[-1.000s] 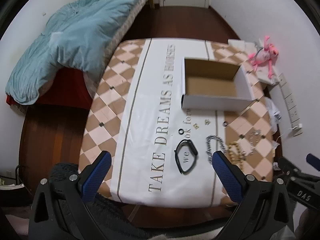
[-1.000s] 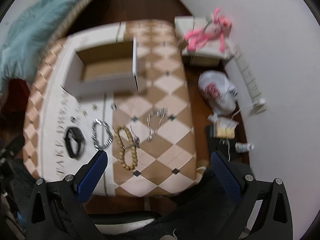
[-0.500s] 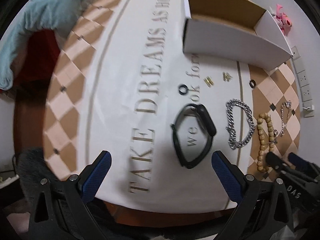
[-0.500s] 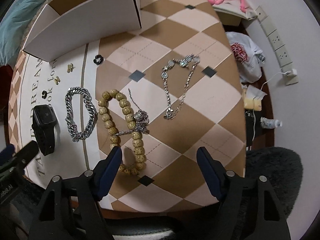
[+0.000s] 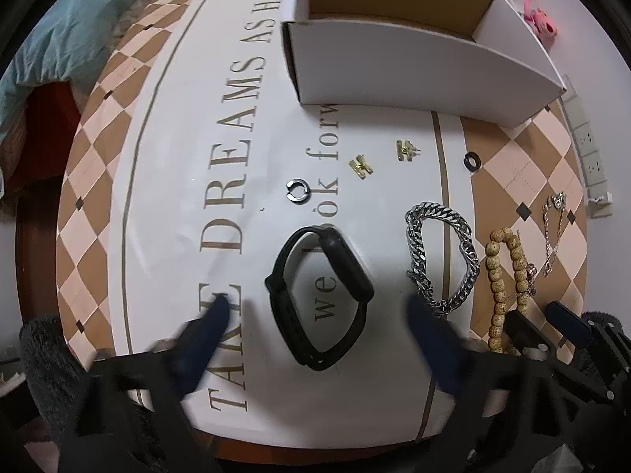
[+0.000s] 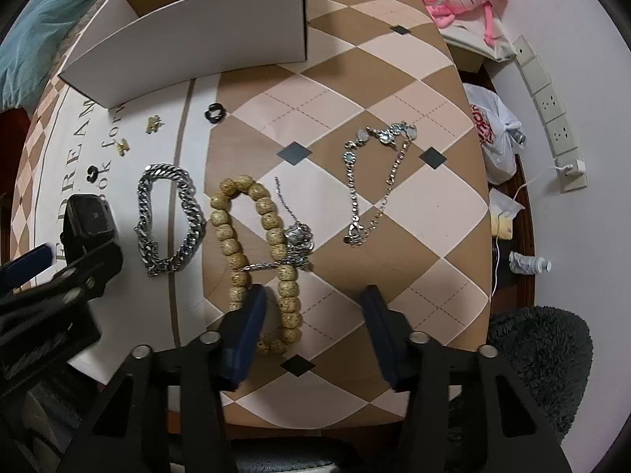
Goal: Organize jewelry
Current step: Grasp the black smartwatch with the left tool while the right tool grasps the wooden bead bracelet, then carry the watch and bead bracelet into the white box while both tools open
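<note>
Here both grippers, left (image 5: 315,311) and right (image 6: 313,295), are spread wide, holding nothing; the black wrist band (image 5: 321,297) lies between the blurry left fingers (image 5: 213,317), and a thin silver chain (image 6: 294,242) crosses the tan bead bracelet (image 6: 252,236).

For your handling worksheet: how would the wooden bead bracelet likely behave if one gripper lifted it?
The bead bracelet would probably droop, since it lies as a loose strand. A thin silver chain crosses it, so that may drag along. Its round beads look smooth and might slip between the fingers.

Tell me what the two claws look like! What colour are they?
Both are alike. The right claw has two dark blue padded fingers on a black angular frame dotted with round silver bolts. The left claw is blurred, but shows the same blue fingers and black frame. No cables or sleeves show.
</note>
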A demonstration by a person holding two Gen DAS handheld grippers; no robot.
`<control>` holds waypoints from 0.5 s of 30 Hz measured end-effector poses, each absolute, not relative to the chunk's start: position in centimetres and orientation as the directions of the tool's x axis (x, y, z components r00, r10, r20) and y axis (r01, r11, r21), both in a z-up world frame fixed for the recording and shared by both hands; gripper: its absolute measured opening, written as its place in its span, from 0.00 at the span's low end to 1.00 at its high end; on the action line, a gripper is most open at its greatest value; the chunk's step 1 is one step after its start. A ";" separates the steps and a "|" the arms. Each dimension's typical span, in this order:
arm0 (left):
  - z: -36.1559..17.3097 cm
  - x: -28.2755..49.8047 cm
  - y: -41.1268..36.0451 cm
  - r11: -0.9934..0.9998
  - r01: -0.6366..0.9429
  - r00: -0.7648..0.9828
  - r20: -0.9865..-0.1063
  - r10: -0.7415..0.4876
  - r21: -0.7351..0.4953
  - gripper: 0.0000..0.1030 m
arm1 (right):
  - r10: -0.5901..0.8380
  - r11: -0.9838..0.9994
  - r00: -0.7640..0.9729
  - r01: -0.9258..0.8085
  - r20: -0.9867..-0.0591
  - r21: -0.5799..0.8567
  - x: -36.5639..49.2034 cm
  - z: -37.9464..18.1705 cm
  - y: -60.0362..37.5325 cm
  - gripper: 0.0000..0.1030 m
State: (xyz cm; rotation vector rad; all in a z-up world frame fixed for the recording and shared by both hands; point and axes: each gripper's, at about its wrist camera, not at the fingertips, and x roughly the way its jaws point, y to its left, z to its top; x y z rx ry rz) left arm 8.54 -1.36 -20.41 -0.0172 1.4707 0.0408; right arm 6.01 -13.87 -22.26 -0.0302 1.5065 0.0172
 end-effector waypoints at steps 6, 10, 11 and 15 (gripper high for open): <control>-20.5 8.3 -0.4 1.000 -0.021 0.109 -0.994 0.008 0.006 0.40 | -0.012 0.999 0.095 -0.051 -0.995 -0.017 5.7 -21.8 -13.0 0.10; -19.6 7.7 0.3 1.000 -0.014 0.125 -0.992 0.013 0.012 0.36 | 0.009 0.999 0.102 -0.038 -0.995 0.005 5.9 -21.9 -13.4 0.09; -19.7 7.8 0.8 1.000 -0.016 0.131 -0.991 0.011 0.009 0.36 | 0.027 0.999 0.099 -0.030 -0.995 0.024 6.0 -21.9 -13.7 0.09; -19.0 8.3 1.9 1.000 -0.011 0.146 -0.989 -0.010 -0.012 0.36 | 0.147 0.989 0.091 0.018 -0.985 0.149 5.5 -20.9 -14.4 0.09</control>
